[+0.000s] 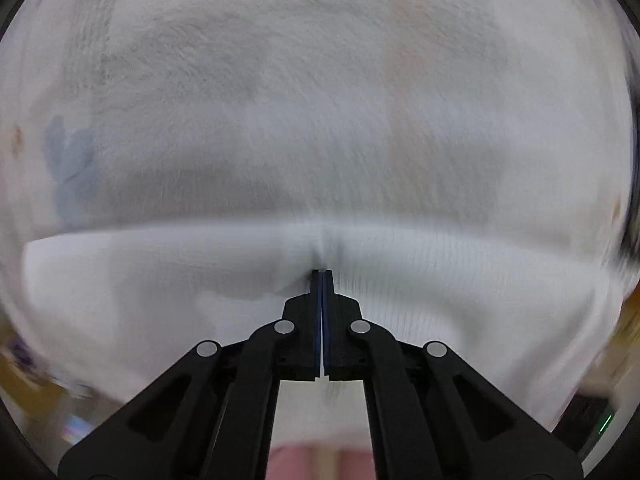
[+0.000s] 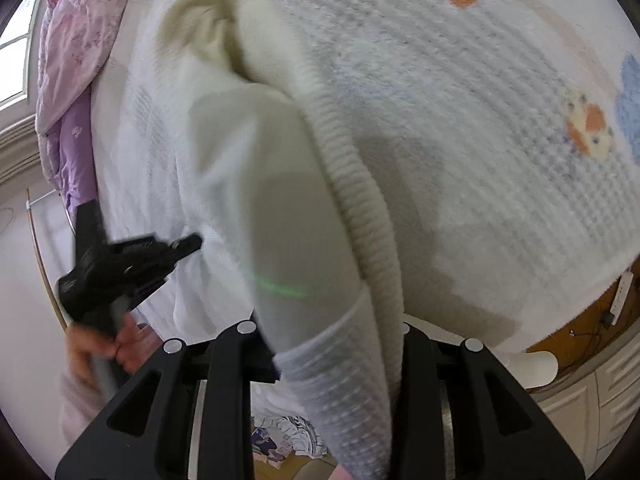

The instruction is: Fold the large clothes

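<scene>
Left tongs [image 1: 321,272] are closed to a hairline, their tips nipping a small pucker of the white knitted garment [image 1: 440,280] at its folded edge; that view is blurred; the fold runs across the frame, and beyond it lies the white textured bedspread [image 1: 280,80] with faint blue and orange patches. Right tongs [image 2: 340,360] stand partly closed on a thick gathered bunch of the same garment [image 2: 256,168], the cloth filling the gap between the fingers and hiding their tips; the ribbed cream hem [image 2: 360,200] runs up from them in a long curve. From that grip the garment stretches up and away over the bedspread [image 2: 460,100], which bears an orange patch, a blue shape and a small printed figure; a green streak of light falls on the cloth. At the left of the right wrist view the left tongs [image 2: 192,242] point at the garment's edge, held by a person's hand [image 2: 100,352] on a grey handle; a lilac floral quilt [image 2: 76,40] lies bunched at the far left; a wooden floor [image 2: 580,320] shows at the lower right.
</scene>
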